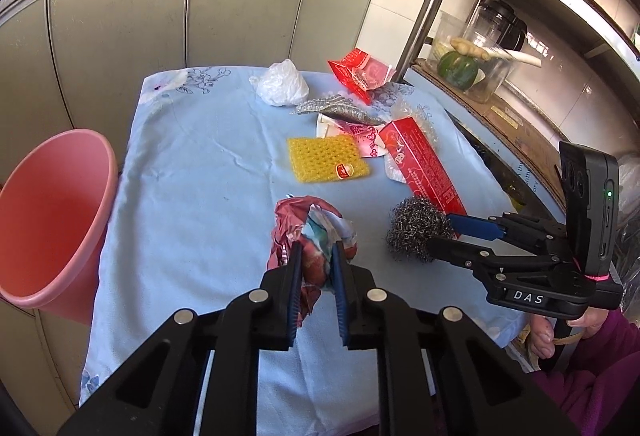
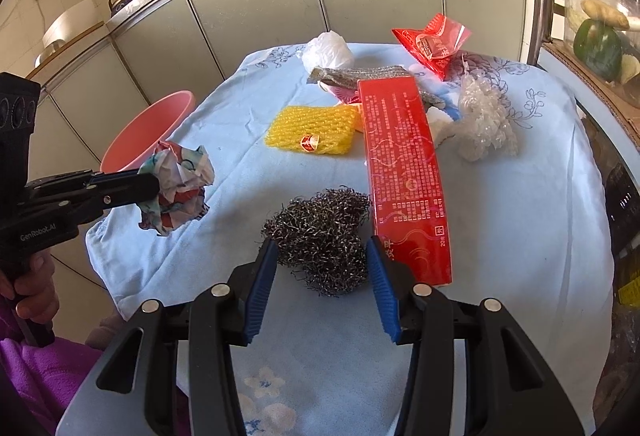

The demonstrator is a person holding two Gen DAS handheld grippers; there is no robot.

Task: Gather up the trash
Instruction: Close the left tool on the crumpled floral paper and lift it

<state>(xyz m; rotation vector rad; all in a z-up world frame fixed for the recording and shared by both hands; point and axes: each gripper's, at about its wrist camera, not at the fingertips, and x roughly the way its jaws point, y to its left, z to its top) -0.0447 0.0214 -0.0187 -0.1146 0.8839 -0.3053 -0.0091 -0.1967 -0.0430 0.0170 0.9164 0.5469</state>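
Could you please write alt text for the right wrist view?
The open right gripper straddles a steel wool scourer on a blue tablecloth, beside a long red box. At left, the left gripper holds crumpled paper near a pink bin.

Black plastic left gripper with ribbed blue pads, silver screws, matching right gripper, purple fleece sleeve, bare-skinned right hand

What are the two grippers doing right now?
Left gripper: shut on the crumpled wrapper.
Right gripper: open, jaws either side of the steel wool.
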